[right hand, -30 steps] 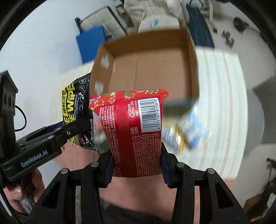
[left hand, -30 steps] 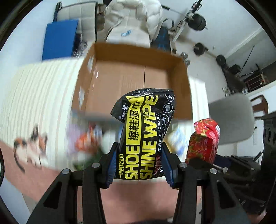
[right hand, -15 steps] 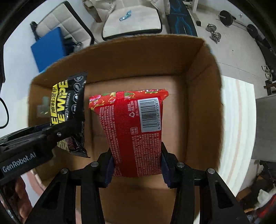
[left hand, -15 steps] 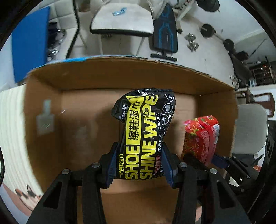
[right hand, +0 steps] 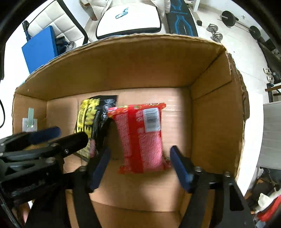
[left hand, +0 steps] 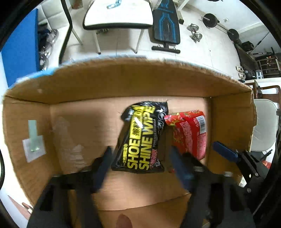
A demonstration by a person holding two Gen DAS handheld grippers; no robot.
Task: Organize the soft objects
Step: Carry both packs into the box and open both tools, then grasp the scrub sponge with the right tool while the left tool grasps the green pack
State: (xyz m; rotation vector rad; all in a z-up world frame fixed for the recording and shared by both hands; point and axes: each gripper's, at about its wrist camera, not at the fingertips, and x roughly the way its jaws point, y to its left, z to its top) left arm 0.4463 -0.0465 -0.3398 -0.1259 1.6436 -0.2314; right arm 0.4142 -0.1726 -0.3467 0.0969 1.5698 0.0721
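Observation:
A black and yellow shoe wipe pack [left hand: 142, 138] lies on the floor of the open cardboard box [left hand: 123, 82], with a red snack pack [left hand: 189, 131] beside it on the right. My left gripper [left hand: 140, 166] is open just above and behind the wipe pack, fingers clear of it. In the right wrist view the red pack [right hand: 142, 136] lies on the box floor [right hand: 177, 122], and my right gripper [right hand: 140, 166] is open around its near end without gripping it. The wipe pack [right hand: 91, 117] shows to its left, partly hidden by the left gripper [right hand: 52, 138].
The box walls [right hand: 216, 112] rise around both grippers. Beyond the box are a white chair [left hand: 119, 14], a blue board [left hand: 19, 52], a black bench [left hand: 166, 22] and dumbbells [left hand: 195, 33] on the white floor. A grey chair [left hand: 265, 126] stands at the right.
Both grippers moved over and into the box, then opened. The wipe pack and the red pack dropped from the fingers onto the box floor.

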